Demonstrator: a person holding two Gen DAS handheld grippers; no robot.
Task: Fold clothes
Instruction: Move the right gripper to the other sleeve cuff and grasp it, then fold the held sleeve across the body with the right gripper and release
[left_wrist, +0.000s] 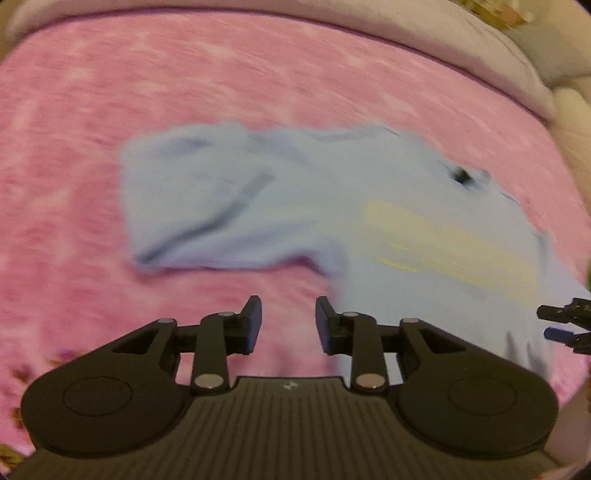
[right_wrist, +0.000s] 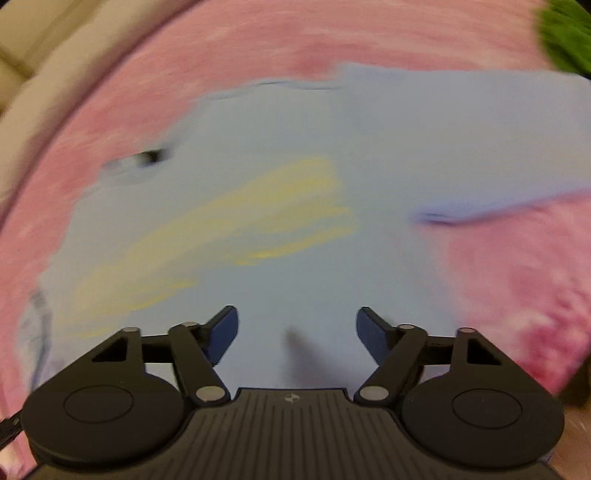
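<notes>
A light blue T-shirt (left_wrist: 332, 206) with a yellow print (left_wrist: 450, 243) lies spread on a pink blanket (left_wrist: 147, 92). Its sleeve reaches left in the left wrist view. My left gripper (left_wrist: 288, 321) is open and empty, hovering over the blanket just below the sleeve. The right gripper's tips (left_wrist: 565, 325) show at the right edge of that view. In the right wrist view the shirt (right_wrist: 369, 155) fills the middle, with the yellow print (right_wrist: 240, 221) at left. My right gripper (right_wrist: 297, 332) is open and empty above the shirt's body. Both views are motion blurred.
The pink blanket (right_wrist: 517, 277) covers a bed. A pale lilac pillow or sheet (left_wrist: 443, 40) lies along the far edge. A beige cushioned surface (right_wrist: 37, 55) sits beyond the bed. Something green (right_wrist: 565, 33) lies at the top right.
</notes>
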